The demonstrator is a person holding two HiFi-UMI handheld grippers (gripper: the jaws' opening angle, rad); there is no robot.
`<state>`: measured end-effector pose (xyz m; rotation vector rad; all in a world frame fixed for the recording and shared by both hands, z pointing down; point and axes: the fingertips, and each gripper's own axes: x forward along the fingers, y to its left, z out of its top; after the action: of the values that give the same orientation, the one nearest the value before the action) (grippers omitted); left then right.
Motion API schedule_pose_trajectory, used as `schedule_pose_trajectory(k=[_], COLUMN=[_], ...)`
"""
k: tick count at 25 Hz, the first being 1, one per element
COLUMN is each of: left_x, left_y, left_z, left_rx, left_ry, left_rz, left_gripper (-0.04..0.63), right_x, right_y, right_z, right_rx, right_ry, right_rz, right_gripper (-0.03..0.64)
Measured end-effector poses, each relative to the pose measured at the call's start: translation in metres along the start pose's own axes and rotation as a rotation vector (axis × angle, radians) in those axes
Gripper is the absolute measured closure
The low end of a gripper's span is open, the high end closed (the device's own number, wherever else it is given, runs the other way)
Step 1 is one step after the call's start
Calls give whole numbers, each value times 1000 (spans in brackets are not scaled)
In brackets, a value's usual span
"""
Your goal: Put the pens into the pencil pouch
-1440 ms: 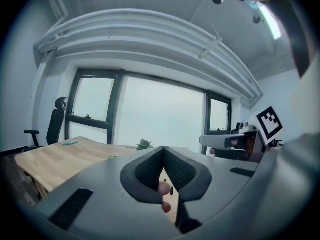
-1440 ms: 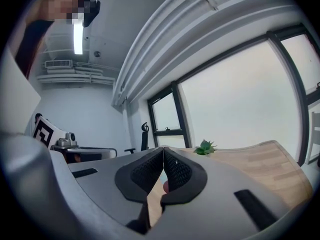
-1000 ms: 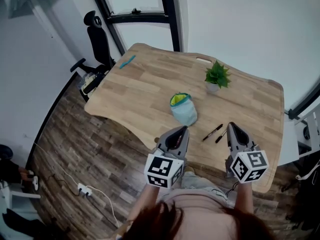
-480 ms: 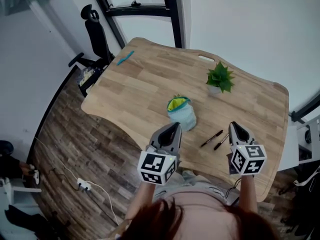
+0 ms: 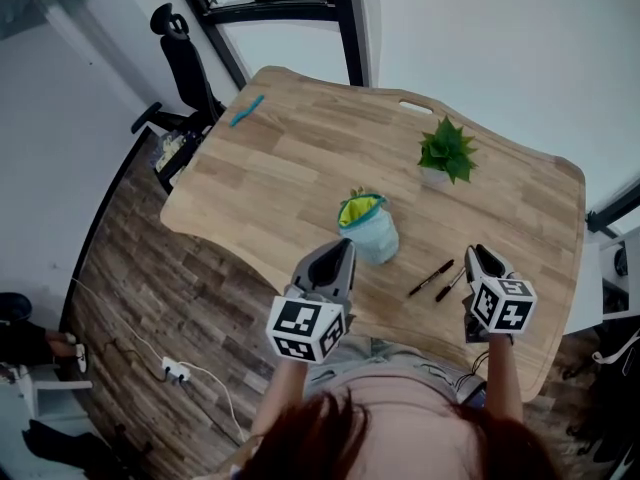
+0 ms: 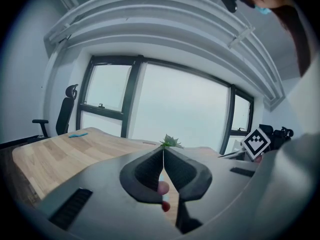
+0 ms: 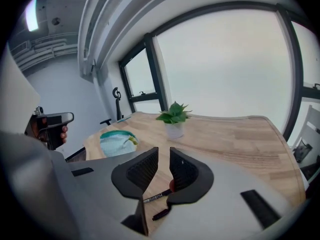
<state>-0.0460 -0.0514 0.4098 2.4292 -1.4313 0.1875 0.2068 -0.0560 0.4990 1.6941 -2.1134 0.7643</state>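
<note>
**Head view**
- Counter (image 5: 290, 168): pale wood, and it carries every item below.
- Pencil pouch (image 5: 372, 230): blue, mouth open with yellow-green lining showing. It sits mid-counter toward the near edge.
- Pens (image 5: 430, 278): two black ones lying side by side, just right of the pouch. Their long axes run from near-left to far-right.
- Left gripper (image 5: 346, 247): the tip is at the pouch's near-left side. I cannot tell whether it touches.
- Right gripper (image 5: 478, 255): the tip is just right of the pens, which makes this the nearer hand to them.
- Sundries: a potted plant (image 5: 446, 153); a teal stick (image 5: 247, 111) at the far-left corner, pen or not I cannot tell; an office chair (image 5: 185, 53) beside the counter.

**Left gripper view**
- Fingers (image 6: 150, 169): pressed together with nothing between them.
- The plant shows just over the tips. Pouch and pens are out of sight here.

**Right gripper view**
- Fingers (image 7: 142, 171): standing apart, having just been opening, with nothing between them.
- The pens show low in the gap, beneath and short of the tips. The upper one (image 7: 156, 198) lies across the gap rather than along it.
- The pouch (image 7: 116, 141) lies ahead and to the left.

**Operator's judgement**
- The pickup falls to the right hand, which must go down and slightly left.
- The barrels run roughly along the closing line, so I expect the wrist will need turning for the fingers to straddle one pen.
- The pouch is a short carry leftward.
</note>
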Motion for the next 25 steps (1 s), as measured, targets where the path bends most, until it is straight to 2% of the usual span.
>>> schedule_pose_trajectory(k=[17,25], left_x=[28,45], left_y=[54,71], left_z=[-11,-27], left_rx=[-36,-80], left_ry=[91,162], left_rz=[-42,-72], left_gripper=[584,552], right_x=[42,56], right_y=[-50,-62], right_z=[-101,-130], right_rx=[285,373], right_ry=[327,403], right_rz=[-171,-229], right_gripper=[483,483])
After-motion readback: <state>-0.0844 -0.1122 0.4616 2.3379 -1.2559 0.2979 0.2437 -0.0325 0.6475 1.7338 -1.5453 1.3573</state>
